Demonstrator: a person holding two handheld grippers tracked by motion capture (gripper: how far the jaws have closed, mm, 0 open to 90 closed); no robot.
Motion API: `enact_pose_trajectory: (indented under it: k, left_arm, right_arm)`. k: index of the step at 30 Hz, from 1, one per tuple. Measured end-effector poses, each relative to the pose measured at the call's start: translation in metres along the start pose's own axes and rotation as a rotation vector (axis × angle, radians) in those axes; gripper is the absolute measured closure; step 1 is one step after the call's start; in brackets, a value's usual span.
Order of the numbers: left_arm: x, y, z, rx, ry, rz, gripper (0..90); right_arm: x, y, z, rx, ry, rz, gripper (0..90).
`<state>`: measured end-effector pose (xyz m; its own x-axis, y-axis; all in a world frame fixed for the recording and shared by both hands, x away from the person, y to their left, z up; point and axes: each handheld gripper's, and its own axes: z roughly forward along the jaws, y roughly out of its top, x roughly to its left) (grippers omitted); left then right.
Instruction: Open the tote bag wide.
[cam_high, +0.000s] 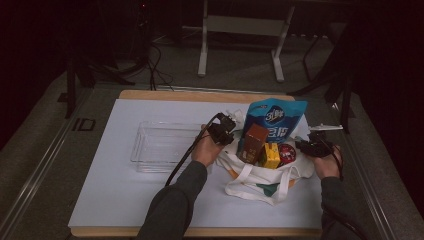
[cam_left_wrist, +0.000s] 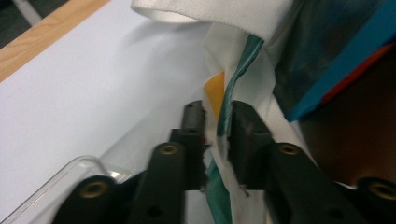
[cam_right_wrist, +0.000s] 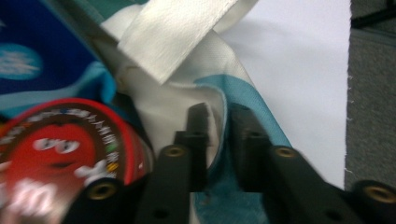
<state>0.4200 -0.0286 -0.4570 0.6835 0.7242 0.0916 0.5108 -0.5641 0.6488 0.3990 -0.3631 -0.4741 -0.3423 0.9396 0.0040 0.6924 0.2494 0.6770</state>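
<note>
High view: tote bag (cam_high: 260, 181) sits right of centre on the white counter (cam_high: 115, 190), stuffed with groceries, a tool at each side of its mouth.
Bag look: off-white cloth, teal and orange print, flat handles (cam_high: 239, 181) flopped toward the person; limp, rim sagging.
Contents: blue pouch (cam_high: 276, 120) standing tallest, brown carton (cam_high: 254, 143), yellow box (cam_high: 271, 155), red candy tub (cam_high: 286, 154); all upright, crowding the opening.
Left tool (cam_left_wrist: 217, 123): jaws parted a little, the bag's rim cloth (cam_left_wrist: 224, 116) between them; pads look slack on it, not pinching.
Right tool (cam_right_wrist: 219, 133): likewise slightly apart, the teal-edged rim (cam_right_wrist: 224, 116) in the gap, tub (cam_right_wrist: 60, 149) just beside.
Why so held: a tool on each opposite rim would spread the mouth and steady the soft bag, likely for taking goods out.
Tray (cam_high: 162, 146): clear, bare, just left of the left hand (cam_high: 206, 150); probably where items go.
</note>
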Motion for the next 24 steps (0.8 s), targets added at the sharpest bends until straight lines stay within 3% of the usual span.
enact_pose_trajectory:
  k: [2,11,13,17,21,22,24]
  left_arm:
    - [0.001,0.000,-0.011,-0.034,-0.007,0.001,64.4]
    - [0.001,-0.010,-0.046,-0.155,-0.041,0.002,60.5]
    - [-0.003,-0.016,-0.054,-0.181,-0.064,0.008,62.6]
    - [-0.014,-0.025,-0.061,-0.202,-0.096,0.032,65.9]
    - [-0.038,-0.034,-0.065,-0.206,-0.163,0.099,68.8]
    - [-0.038,-0.034,-0.065,-0.206,-0.163,0.099,69.3]
    - [-0.049,-0.035,-0.064,-0.203,-0.186,0.123,70.2]
  right_arm:
    - [0.001,-0.002,-0.018,-0.040,0.004,-0.025,64.9]
    - [0.004,-0.017,-0.059,-0.150,0.002,-0.052,58.0]
    - [0.008,-0.029,-0.073,-0.174,0.034,-0.069,58.2]
    - [0.013,-0.043,-0.082,-0.186,0.072,-0.083,59.9]
    - [0.027,-0.062,-0.094,-0.208,0.177,-0.125,60.3]
    - [0.031,-0.065,-0.095,-0.212,0.199,-0.135,60.2]
    - [0.036,-0.069,-0.094,-0.208,0.217,-0.141,60.1]
